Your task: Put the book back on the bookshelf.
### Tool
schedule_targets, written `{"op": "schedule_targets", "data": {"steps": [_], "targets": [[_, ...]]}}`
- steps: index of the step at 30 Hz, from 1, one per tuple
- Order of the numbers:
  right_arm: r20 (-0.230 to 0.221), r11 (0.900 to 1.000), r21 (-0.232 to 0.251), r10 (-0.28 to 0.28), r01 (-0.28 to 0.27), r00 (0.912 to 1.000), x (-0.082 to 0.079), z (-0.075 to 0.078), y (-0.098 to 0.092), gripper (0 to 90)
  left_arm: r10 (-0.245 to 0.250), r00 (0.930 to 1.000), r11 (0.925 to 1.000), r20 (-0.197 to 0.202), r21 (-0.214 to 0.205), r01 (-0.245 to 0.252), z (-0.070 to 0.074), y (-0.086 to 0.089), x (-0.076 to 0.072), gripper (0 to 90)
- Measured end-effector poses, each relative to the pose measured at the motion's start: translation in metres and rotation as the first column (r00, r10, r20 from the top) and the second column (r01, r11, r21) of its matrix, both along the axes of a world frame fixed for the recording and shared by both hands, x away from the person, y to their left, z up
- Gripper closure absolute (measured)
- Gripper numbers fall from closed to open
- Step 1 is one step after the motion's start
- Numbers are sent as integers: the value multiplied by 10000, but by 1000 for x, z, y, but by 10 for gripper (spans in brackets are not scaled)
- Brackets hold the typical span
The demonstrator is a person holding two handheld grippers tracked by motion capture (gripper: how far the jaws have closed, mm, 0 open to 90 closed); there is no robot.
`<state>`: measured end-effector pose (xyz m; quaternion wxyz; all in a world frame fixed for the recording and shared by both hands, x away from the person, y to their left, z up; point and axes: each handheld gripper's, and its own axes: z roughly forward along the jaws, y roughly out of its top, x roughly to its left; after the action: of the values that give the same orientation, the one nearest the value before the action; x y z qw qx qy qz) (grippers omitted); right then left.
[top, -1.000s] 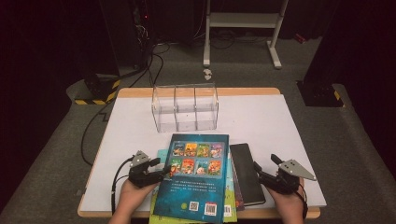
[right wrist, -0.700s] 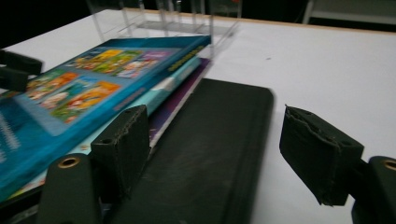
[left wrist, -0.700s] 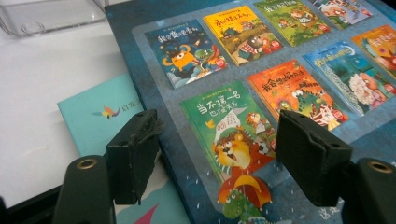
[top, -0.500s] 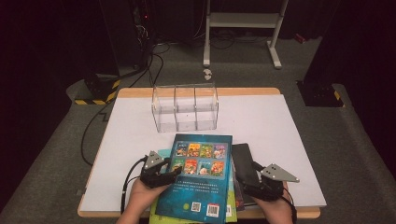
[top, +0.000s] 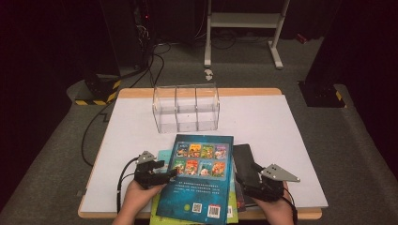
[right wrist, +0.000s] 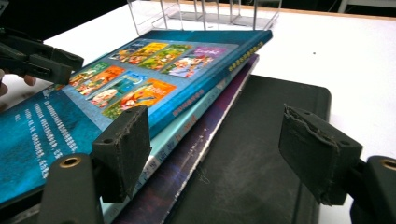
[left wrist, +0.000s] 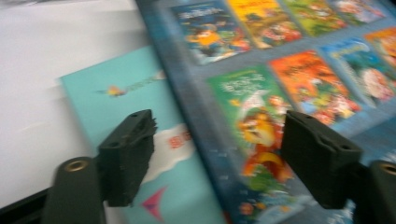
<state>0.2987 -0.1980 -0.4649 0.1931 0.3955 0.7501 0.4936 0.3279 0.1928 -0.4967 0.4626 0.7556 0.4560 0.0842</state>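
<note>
Blue picture book (top: pixel 199 178): topmost of the stack at the table's (top: pixel 291 136) near edge, between my two grippers, back cover with small cover pictures facing up
Stack below: I saw a pale turquoise book (left wrist: pixel 140 140) sticking out on the left, a purple-edged book (right wrist: pixel 187 163) and a black notebook (right wrist: pixel 261 154) sticking out on the right
Left gripper (top: pixel 162 174): at the blue book's left edge; in the left gripper view its jaws stood apart, having just been opening, one over the turquoise book and one over the blue cover, the blue book's edge running between them; pads pressed on nothing I could see
Right gripper (top: pixel 251 180): at the stack's right side; in the right gripper view I saw its jaws apart, one pad by the blue book's spine edge, the other over the black notebook, clamping nothing
Clear organiser (top: pixel 186 108): stood farther back on the table, well apart from the books
</note>
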Motion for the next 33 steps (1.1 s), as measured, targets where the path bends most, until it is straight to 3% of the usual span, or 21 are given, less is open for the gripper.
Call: {"op": "schedule_targets", "data": {"steps": [2, 4, 8, 14, 15, 17, 18, 20, 21, 23, 25, 28, 30, 33], "targets": [[-16, 9999, -4, 123, -123, 9999, 0, 0, 3, 242, 240, 9994, 9989, 259, 400, -250, 2, -10, -4, 264], [-74, 9998, -16, 202, -202, 9998, 0, 0, 5, 242, 282, 9986, 9984, 444, 476, -303, 3, -16, -7, 263], [-325, 9992, -110, 382, -386, 9987, 1, -4, 11, 241, -9, 9980, 9987, 637, 505, -23, 4, -25, -9, 266], [-590, 9996, -43, 262, -265, 9979, -4, -6, 9, 230, -473, 9910, 9940, 1255, 1036, 344, 11, -45, -8, 287], [-645, 9998, 23, 184, -183, 9977, -6, -6, 7, 228, -548, 9883, 9929, 1424, 1121, 389, 12, -49, -7, 301], [-810, 9998, 194, 89, -74, 9967, -9, -6, 2, 221, -1445, 9744, 9880, 1722, 790, 1326, 13, -59, -9, 515], [-927, 9995, 299, 65, -38, 9957, -10, -7, 0, 214, -1652, 9670, 9836, 1938, 1038, 1472, 15, -69, -10, 475], [-1102, 9990, 436, 14, 35, 9939, -12, -7, -4, 207, -2074, 9602, 9743, 1869, 1277, 1856, 20, -82, -9, 464], [-1147, 9990, 452, -11, 63, 9934, -15, -7, -5, 201, -2114, 9597, 9704, 1852, 1570, 1835, 24, -89, -6, 392], [-1151, 9990, 438, -23, 74, 9933, -16, -7, -6, 200, -2006, 9631, 9720, 1797, 1595, 1727, 24, -88, -4, 351], [-1096, 9993, 367, -57, 97, 9940, -18, -6, -7, 199, -1657, 9751, 9786, 1472, 1469, 1441, 22, -79, 2, 288], [-1096, 9994, 333, -28, 65, 9940, -15, -5, -6, 199, -814, 9903, 9882, 1127, 1381, 655, 18, -56, 6, 263], [-1163, 9994, 331, 66, -28, 9932, -11, -5, -3, 200, -561, 9961, 9936, 678, 1022, 490, 14, -39, 6, 250], [-1319, 9992, 279, 319, -284, 9908, -5, -5, 5, 203, -786, 9969, 9962, -36, 376, 787, 7, -21, 3, 257]]}}
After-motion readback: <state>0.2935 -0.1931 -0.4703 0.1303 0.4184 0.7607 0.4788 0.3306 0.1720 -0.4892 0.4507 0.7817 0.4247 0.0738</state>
